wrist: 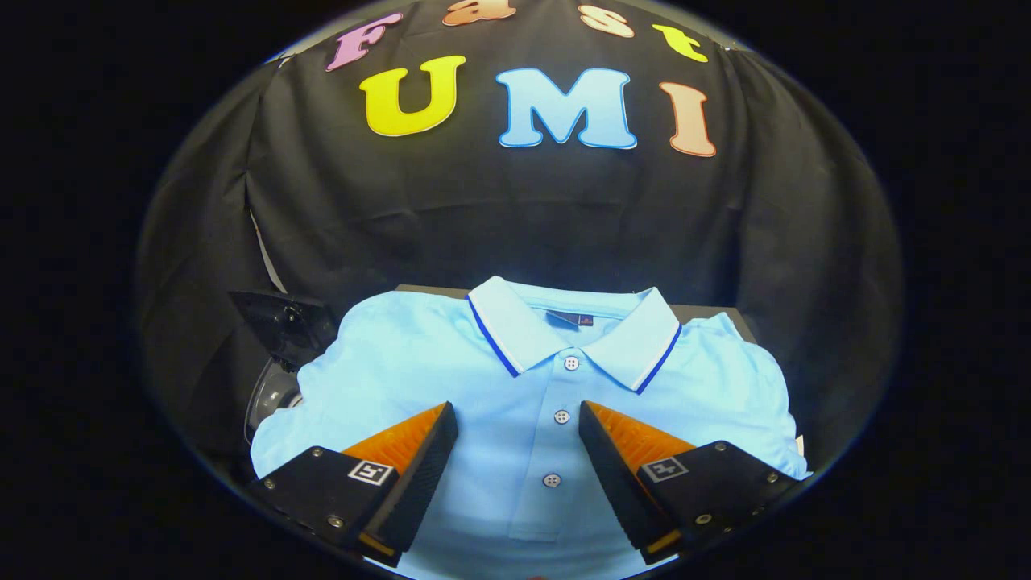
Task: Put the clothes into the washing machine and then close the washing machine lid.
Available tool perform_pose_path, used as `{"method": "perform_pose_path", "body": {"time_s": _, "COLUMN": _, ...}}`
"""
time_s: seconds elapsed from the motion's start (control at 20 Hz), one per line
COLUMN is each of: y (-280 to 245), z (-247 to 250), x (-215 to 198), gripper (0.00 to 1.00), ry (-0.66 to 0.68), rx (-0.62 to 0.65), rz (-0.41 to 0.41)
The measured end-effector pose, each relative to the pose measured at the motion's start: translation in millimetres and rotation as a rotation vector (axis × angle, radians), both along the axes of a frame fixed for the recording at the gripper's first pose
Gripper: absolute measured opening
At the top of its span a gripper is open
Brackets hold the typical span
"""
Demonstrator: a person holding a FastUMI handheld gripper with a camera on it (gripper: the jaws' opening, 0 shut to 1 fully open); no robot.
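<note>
Gripper view looked forward along the tool (518, 419), whose two fingers stood spread wide apart in the lower middle of the frame, nothing pinched between them. Under and beyond them lay a light blue polo shirt (419, 362), folded flat and face up, filling the lower centre of the picture. Its collar (515, 326) — white-edged with a dark blue stripe — sat just above the middle of the frame, spread open to both sides, with a small dark label inside the neck. The button placket (560, 435) ran down from the collar straight through the gap between the fingers; one button showed at the collar, one level with the fingertips, one lower down between the fingers. The left finger (403, 451) hung over the shirt's left chest, the right finger (636, 451) over its right chest; whether either touched the cloth could not be told. A thin dark strip of the counter (701, 310) showed behind the shirt's shoulders. At the left of the frame, just beside the shirt's left sleeve, stood a dark object (282, 322) with a rounded, clear-looking part (270, 395) below it — too cut off to name for sure.
</note>
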State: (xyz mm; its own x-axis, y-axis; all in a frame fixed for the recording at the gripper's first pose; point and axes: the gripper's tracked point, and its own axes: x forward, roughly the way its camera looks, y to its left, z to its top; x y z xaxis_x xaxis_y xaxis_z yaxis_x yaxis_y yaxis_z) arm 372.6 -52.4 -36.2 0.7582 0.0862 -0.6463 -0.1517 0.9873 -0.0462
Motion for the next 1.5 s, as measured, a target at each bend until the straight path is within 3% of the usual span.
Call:
{"method": "perform_pose_path", "body": {"time_s": 0.2, "y": 6, "z": -2, "x": -1, "gripper": 0.87, "ry": -0.008, "rx": 0.006, "rz": 0.052}}
{"method": "perform_pose_path", "body": {"time_s": 0.3, "y": 10, "z": -3, "x": -1, "gripper": 0.69, "ry": -0.002, "rx": 0.016, "rz": 0.092}}
{"method": "perform_pose_path", "body": {"time_s": 0.35, "y": 11, "z": -3, "x": -2, "gripper": 0.54, "ry": 0.005, "rx": 0.023, "rz": 0.104}}
{"method": "perform_pose_path", "body": {"time_s": 0.5, "y": 14, "z": -3, "x": -3, "gripper": 0.32, "ry": 0.023, "rx": 0.062, "rz": 0.122}}
{"method": "perform_pose_path", "body": {"time_s": 0.55, "y": 14, "z": -1, "x": -4, "gripper": 0.20, "ry": 0.019, "rx": 0.081, "rz": 0.123}}
{"method": "perform_pose_path", "body": {"time_s": 0.75, "y": 14, "z": 1, "x": -3, "gripper": 0.02, "ry": -0.023, "rx": 0.137, "rz": 0.118}}
{"method": "perform_pose_path", "body": {"time_s": 1.1, "y": 21, "z": 34, "x": -6, "gripper": 0.00, "ry": -0.167, "rx": 0.165, "rz": 0.104}}
{"method": "perform_pose_path", "body": {"time_s": 1.5, "y": 48, "z": 75, "x": -43, "gripper": 0.00, "ry": -0.321, "rx": 0.134, "rz": 0.071}}
